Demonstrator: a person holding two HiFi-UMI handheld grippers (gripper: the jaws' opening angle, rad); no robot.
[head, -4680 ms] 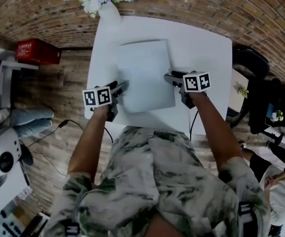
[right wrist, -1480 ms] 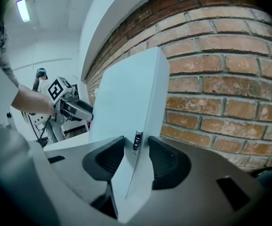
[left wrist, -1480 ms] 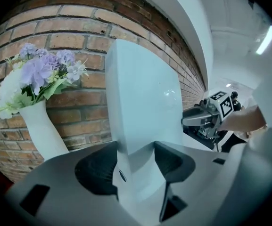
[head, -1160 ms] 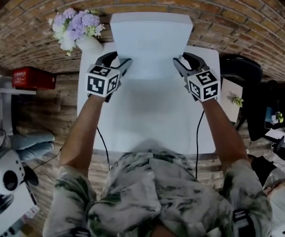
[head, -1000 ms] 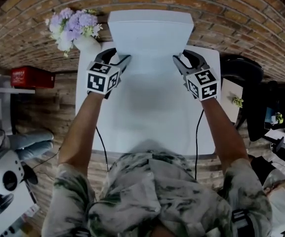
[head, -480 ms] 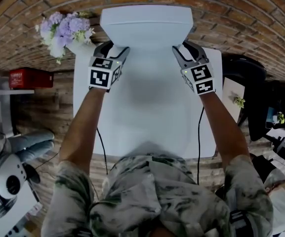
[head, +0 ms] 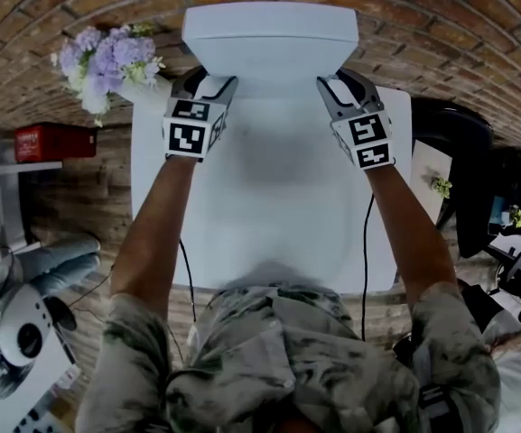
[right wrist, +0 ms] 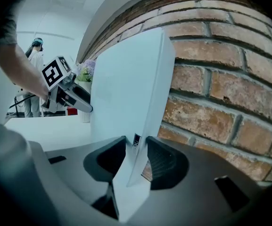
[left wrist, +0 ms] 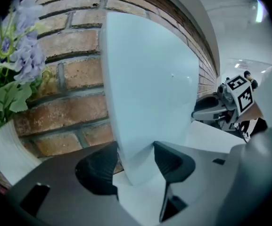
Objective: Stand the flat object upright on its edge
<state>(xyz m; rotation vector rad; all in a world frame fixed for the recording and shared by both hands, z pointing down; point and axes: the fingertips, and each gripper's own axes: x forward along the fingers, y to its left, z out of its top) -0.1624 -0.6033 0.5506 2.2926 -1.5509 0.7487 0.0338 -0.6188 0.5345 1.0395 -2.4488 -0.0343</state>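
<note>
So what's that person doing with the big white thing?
A person has a hand-held gripper in each hand and is standing a flat white slab up on its edge. The left hand-held gripper pinches its left side and the right hand-held gripper its right side; the right one's jaws have just been closing a little on it. The slab is upright at the far end of the white table, close to the brick wall, with flowers at its left.

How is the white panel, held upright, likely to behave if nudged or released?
Probably stiff: the white panel shows no bend. Apt to tip: it is thin and tall on its edge. Its smooth face could slip in the left tongs.
</note>
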